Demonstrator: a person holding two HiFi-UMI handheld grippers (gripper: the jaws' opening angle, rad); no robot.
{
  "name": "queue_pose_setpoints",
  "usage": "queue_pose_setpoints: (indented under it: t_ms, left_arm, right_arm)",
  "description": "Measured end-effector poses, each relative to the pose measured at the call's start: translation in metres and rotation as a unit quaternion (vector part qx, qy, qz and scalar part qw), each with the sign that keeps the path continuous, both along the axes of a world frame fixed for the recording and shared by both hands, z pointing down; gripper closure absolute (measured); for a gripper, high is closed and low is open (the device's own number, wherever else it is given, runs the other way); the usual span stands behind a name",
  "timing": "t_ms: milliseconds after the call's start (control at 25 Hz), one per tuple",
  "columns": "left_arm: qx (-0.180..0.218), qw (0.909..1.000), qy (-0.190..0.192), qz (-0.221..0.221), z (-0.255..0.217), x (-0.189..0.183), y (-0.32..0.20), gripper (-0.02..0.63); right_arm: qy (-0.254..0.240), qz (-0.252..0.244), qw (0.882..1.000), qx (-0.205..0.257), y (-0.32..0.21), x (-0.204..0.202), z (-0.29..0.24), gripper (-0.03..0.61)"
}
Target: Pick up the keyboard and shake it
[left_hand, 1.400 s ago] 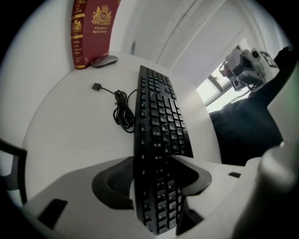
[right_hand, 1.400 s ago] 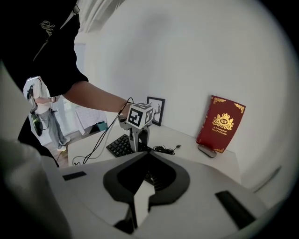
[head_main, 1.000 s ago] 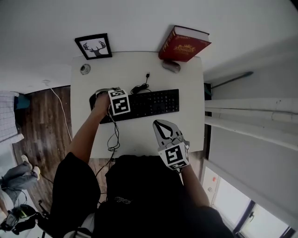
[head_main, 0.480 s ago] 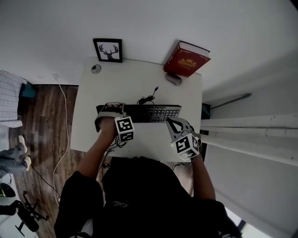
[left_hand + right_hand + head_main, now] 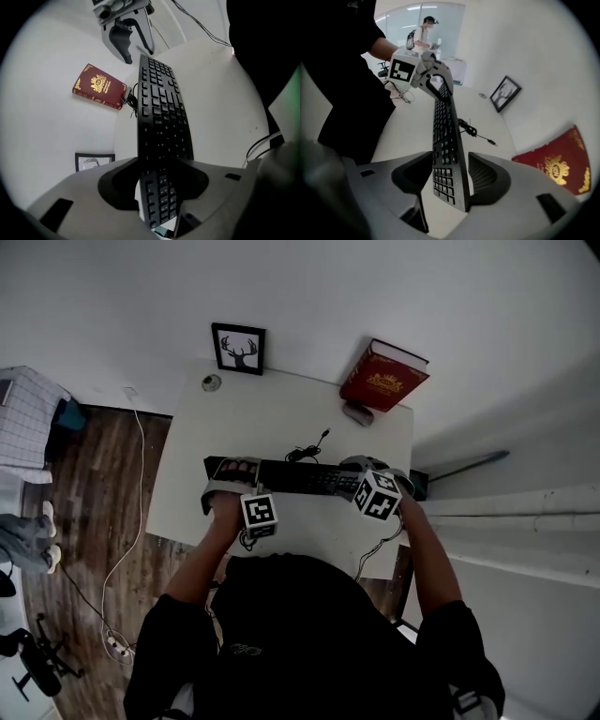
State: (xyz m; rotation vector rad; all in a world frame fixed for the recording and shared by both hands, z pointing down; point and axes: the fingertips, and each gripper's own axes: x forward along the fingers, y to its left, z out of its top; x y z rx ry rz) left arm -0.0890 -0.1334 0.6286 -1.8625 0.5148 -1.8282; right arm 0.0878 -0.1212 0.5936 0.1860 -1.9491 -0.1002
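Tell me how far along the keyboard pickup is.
Done: each gripper is at one end of the black computer keyboard. In hand: left gripper's fingers have just been closing and seem clamped on it; right gripper's fingers have just been opening and straddle it with a gap. Left: right grasp, lift, shake.

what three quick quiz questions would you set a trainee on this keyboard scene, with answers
1. True or false: the red book lies on top of the keyboard.
2. What stands between the right gripper's jaws? A the keyboard's end; B a mug; C nothing.
3. Fill in: the framed picture shows a ___ head.
Key: 1 false; 2 A; 3 deer.
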Motion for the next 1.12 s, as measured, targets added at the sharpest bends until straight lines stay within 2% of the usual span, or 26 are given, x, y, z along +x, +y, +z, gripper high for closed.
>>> queue_pose_setpoints:
  t_ms: [40, 80, 240, 360, 480, 520, 640, 720, 800, 920, 1000, 1120]
  left_arm:
    - [0.005, 1.0000, 0.002, 0.000, -0.002, 0.001, 0.002, 0.434]
    - [0.010, 0.9999, 0.005, -0.001, -0.003, 0.001, 0.003, 0.437]
    - [0.039, 0.9992, 0.007, 0.001, 0.000, 0.002, 0.005, 0.440]
    - [0.040, 0.9991, 0.013, -0.003, -0.001, 0.002, 0.007, 0.442]
    - [0.031, 0.9992, 0.025, -0.012, -0.001, 0.001, 0.007, 0.442]
    - [0.027, 0.9991, 0.029, -0.014, -0.002, 0.000, 0.008, 0.442]
    - [0.015, 0.9986, 0.047, -0.019, -0.005, -0.001, 0.013, 0.442]
    - [-0.010, 0.9964, 0.079, -0.032, -0.014, -0.005, 0.019, 0.440]
    - [-0.033, 0.9919, 0.114, -0.046, -0.027, -0.011, 0.022, 0.469]
    - [-0.079, 0.9838, 0.149, -0.061, -0.039, -0.018, 0.016, 0.464]
    - [-0.128, 0.9782, 0.154, -0.055, -0.039, -0.018, 0.018, 0.437]
    - [-0.188, 0.9715, 0.142, -0.027, -0.027, -0.014, 0.026, 0.433]
  right_arm:
    - [0.016, -0.016, 1.000, -0.019, 0.000, -0.002, 0.008, 0.331]
    - [0.027, -0.026, 0.999, -0.032, -0.001, -0.003, 0.015, 0.325]
    - [0.036, -0.026, 0.995, -0.090, -0.008, -0.008, 0.038, 0.322]
    - [0.053, -0.033, 0.990, -0.129, -0.005, -0.005, 0.060, 0.322]
    - [0.077, -0.050, 0.988, -0.125, -0.003, -0.003, 0.069, 0.339]
    - [0.083, -0.055, 0.988, -0.119, -0.003, -0.001, 0.070, 0.399]
    - [0.091, -0.057, 0.989, -0.103, 0.000, 0.000, 0.071, 0.402]
    - [0.093, -0.057, 0.990, -0.094, 0.004, -0.001, 0.069, 0.405]
    - [0.093, -0.058, 0.990, -0.085, 0.007, -0.002, 0.068, 0.408]
    - [0.093, -0.058, 0.991, -0.070, 0.008, -0.003, 0.067, 0.411]
    - [0.093, -0.056, 0.992, -0.066, 0.009, -0.003, 0.065, 0.413]
    - [0.094, -0.054, 0.992, -0.057, 0.012, -0.002, 0.066, 0.414]
